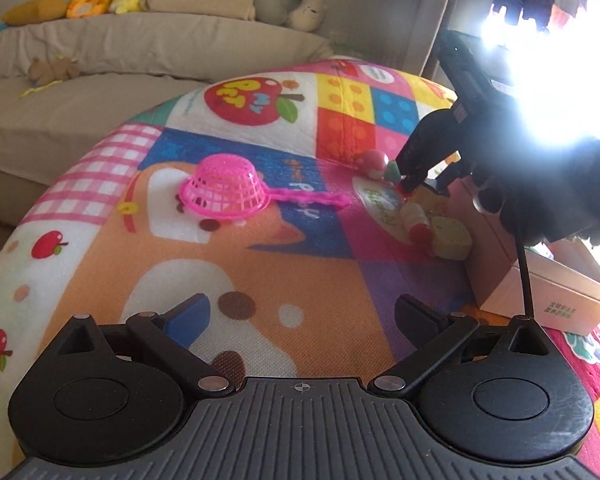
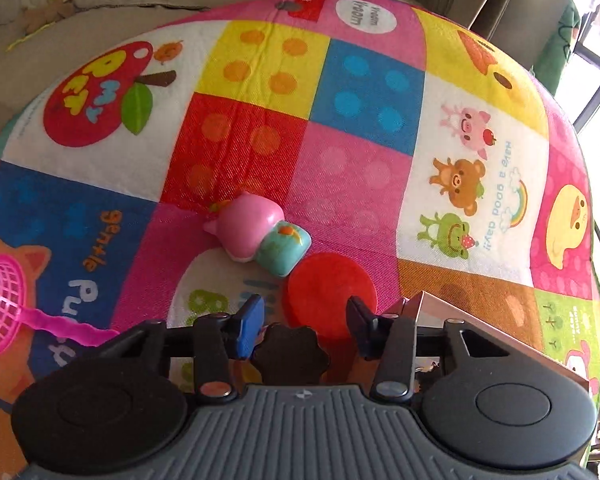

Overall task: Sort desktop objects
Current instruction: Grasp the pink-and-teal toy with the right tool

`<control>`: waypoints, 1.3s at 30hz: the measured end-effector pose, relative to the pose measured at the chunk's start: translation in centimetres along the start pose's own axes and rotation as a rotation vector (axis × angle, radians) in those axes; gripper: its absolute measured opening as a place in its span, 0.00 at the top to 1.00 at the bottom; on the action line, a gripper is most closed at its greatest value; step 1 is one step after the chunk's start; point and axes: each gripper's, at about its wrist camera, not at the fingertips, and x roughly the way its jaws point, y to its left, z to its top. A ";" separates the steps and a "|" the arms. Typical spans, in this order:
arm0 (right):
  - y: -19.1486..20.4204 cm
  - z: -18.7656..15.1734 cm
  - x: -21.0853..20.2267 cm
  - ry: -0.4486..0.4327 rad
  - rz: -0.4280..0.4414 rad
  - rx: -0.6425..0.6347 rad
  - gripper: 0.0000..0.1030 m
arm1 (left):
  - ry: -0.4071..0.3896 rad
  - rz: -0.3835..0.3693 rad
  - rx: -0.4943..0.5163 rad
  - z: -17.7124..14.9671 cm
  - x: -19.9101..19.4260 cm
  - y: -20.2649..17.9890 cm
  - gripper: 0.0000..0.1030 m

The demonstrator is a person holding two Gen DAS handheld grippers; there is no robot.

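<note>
Picking up the red disc [image 2: 332, 292]: right gripper [image 2: 304, 320] shut at it, hold unconfirmed; left gripper [image 1: 300, 316] wide open, empty; next, lift toward the box [image 1: 560, 300].

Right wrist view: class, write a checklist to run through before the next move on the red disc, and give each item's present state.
1. Red disc sits at the right gripper's fingers: ok.
2. Disc actually gripped: cannot tell; its near edge is hidden behind the fingers.
3. Pig toy clear of the disc: not ok; it lies close against the far left edge.
4. Cardboard box near at hand: ok, just right of the gripper.
5. Left gripper open and empty: ok.
6. Pink strainer out of the way: ok, upside down, off to the left.
</note>
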 end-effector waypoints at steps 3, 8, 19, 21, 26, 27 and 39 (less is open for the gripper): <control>-0.1 -0.5 -0.6 0.032 0.043 0.021 0.67 | -0.001 -0.011 0.023 -0.1 -0.1 -0.3 0.01; 1.0 -2.7 -3.9 0.112 0.234 0.041 0.67 | -0.009 -0.025 0.053 -0.3 -0.3 -0.6 0.01; -1.7 -4.2 -9.4 -0.017 0.321 0.063 0.57 | 0.000 -0.001 0.083 -0.6 -0.4 -1.1 0.00; -3.0 -2.5 -7.5 -0.023 0.273 0.109 0.55 | 0.009 -0.013 0.055 -0.4 -0.2 -0.7 0.00; -3.7 2.0 -1.4 0.014 0.222 0.173 0.30 | 0.025 -0.038 -0.011 -0.2 0.1 0.4 0.00; -3.3 2.7 -0.4 0.019 0.217 0.171 0.30 | 0.025 -0.038 -0.010 -0.2 0.1 0.4 0.00; 0.3 4.3 3.0 0.034 0.183 0.062 0.55 | 0.028 -0.062 -0.038 -0.2 0.2 1.0 0.00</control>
